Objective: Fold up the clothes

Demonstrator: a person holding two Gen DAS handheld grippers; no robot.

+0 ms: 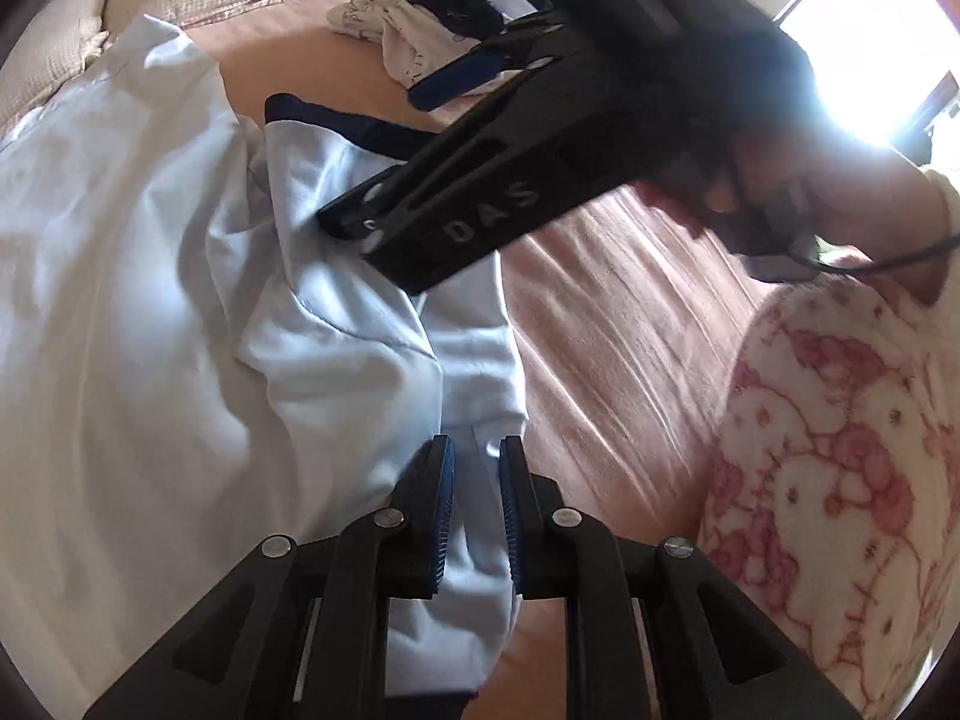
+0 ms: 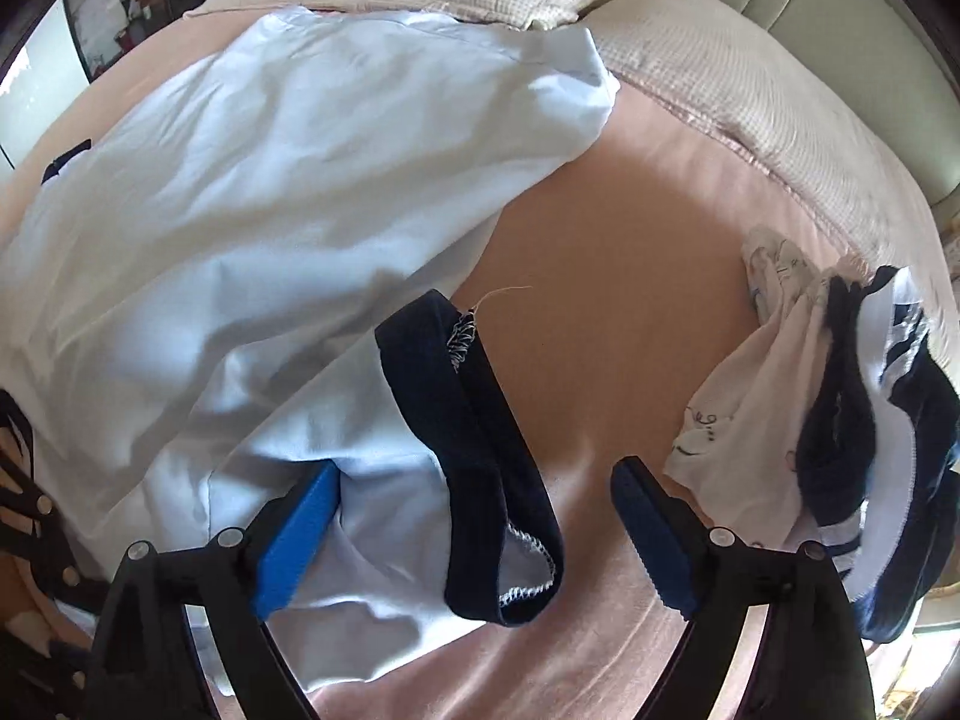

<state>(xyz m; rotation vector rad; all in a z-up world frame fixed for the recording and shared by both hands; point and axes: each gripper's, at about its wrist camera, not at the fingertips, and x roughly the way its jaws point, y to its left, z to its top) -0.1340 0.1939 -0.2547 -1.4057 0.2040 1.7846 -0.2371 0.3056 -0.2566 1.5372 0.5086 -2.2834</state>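
My left claw (image 1: pixel 477 480) pinches the pale-blue shirt (image 1: pixel 150 300); my right claw (image 2: pixel 474 510) gapes wide, holding nothing, straddling its navy cuff (image 2: pixel 474 420). The shirt's far end near the bed (image 2: pixel 600 240) head runs out of view.

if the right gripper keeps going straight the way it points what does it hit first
Most likely the navy cuff of the light blue shirt, which lies between the open right gripper's fingers, with the pink sheet under it. Depth is hard to judge in this fisheye view.

Smooth matt cotton shirt (image 2: pixel 252 192) on soft pink bedsheet (image 2: pixel 600 252).
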